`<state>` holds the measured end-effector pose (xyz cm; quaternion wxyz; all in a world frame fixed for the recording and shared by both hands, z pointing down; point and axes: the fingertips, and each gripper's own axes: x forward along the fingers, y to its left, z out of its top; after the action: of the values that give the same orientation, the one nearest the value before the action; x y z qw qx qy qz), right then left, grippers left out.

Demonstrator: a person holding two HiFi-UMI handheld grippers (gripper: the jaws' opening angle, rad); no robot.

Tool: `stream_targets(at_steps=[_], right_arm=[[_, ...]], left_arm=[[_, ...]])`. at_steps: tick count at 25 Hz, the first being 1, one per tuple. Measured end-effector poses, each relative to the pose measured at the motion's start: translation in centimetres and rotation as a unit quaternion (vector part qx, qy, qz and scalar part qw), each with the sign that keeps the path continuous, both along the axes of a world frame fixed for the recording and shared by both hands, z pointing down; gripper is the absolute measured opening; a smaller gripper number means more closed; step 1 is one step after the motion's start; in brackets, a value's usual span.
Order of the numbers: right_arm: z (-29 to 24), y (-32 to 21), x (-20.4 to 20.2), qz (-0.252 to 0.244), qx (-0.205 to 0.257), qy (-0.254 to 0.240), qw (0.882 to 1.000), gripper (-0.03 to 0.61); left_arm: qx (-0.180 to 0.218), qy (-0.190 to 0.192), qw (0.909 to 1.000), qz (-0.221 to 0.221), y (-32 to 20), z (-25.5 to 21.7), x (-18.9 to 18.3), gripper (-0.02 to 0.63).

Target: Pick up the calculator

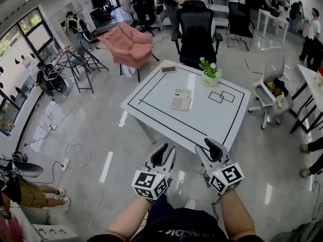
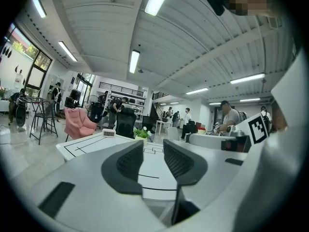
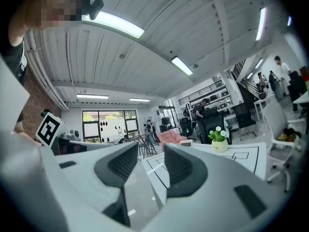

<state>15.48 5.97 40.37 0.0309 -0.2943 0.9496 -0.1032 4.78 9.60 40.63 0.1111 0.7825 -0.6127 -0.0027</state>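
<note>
The pale calculator (image 1: 181,100) lies flat near the middle of the white table (image 1: 151,92), which is marked with black tape lines. My left gripper (image 1: 166,149) and right gripper (image 1: 210,145) hover side by side just short of the table's near edge, well apart from the calculator. In the left gripper view the left gripper (image 2: 152,152) shows a narrow gap between its dark pads, with nothing in it. The right gripper (image 3: 150,154) also stands slightly open and empty, pointing level toward the table. The calculator cannot be made out in either gripper view.
A small clock (image 1: 168,68) sits at the table's far edge and a potted plant (image 1: 209,72) at its far right. Behind stand a black office chair (image 1: 197,29) and a pink armchair (image 1: 130,43). A white chair (image 1: 272,87) is to the right, and cables lie on the floor at left.
</note>
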Motion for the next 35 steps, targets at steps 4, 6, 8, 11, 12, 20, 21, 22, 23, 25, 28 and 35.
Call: stream_targets(at_steps=[4,6,8,11,12,20,21,22,23,25,28,35], right_arm=[[0.7,-3.1,-1.3,0.025,-0.019,-0.019,0.999,0.262],[1.0,-5.0,-2.2,0.043,-0.026,-0.018,0.999,0.267],[1.2,-7.1,-3.1,0.063,-0.035,-0.018,0.997,0.267],[1.5,-10.2,-5.0,0.091,-0.041,-0.012,0.995,0.267],[1.5,-11.2,-5.7,0.099,-0.042,-0.010,0.994,0.267],[1.1,-17.3,-11.2,0.161,-0.044,0.004,0.986,0.267],[1.0,-17.9,-11.9,0.169,-0.042,0.006,0.985,0.267],[0.9,-18.5,-12.5,0.176,-0.041,0.009,0.983,0.267],[0.8,-19.1,-13.1,0.183,-0.039,0.011,0.982,0.267],[0.8,-20.0,-14.2,0.194,-0.038,0.014,0.980,0.267],[0.6,-21.0,-16.0,0.206,-0.035,0.020,0.978,0.267],[1.1,-22.5,-18.3,0.219,-0.042,0.038,0.974,0.267]], left_arm=[[-0.011,-0.013,0.9997,0.019,-3.1,1.6,-2.0,0.341],[-0.017,-0.009,0.9993,0.032,-4.9,2.0,-3.3,0.351],[-0.023,-0.002,0.9986,0.047,-6.9,2.3,-4.7,0.351],[-0.030,0.004,0.9971,0.069,-10.2,2.6,-7.0,0.353],[-0.031,0.005,0.9965,0.078,-11.2,2.7,-7.8,0.353],[-0.039,0.020,0.9904,0.131,-18.3,2.7,-14.6,0.354],[-0.041,0.023,0.9896,0.136,-19.0,2.7,-15.4,0.354],[-0.043,0.027,0.9886,0.142,-19.7,2.8,-16.1,0.354],[-0.045,0.030,0.9875,0.148,-20.3,2.8,-16.7,0.354],[-0.047,0.033,0.9853,0.161,-21.3,2.9,-17.8,0.354],[-0.044,0.033,0.9828,0.177,-22.5,2.7,-19.4,0.354],[-0.043,0.046,0.9806,0.186,-24.6,2.6,-21.9,0.354]])
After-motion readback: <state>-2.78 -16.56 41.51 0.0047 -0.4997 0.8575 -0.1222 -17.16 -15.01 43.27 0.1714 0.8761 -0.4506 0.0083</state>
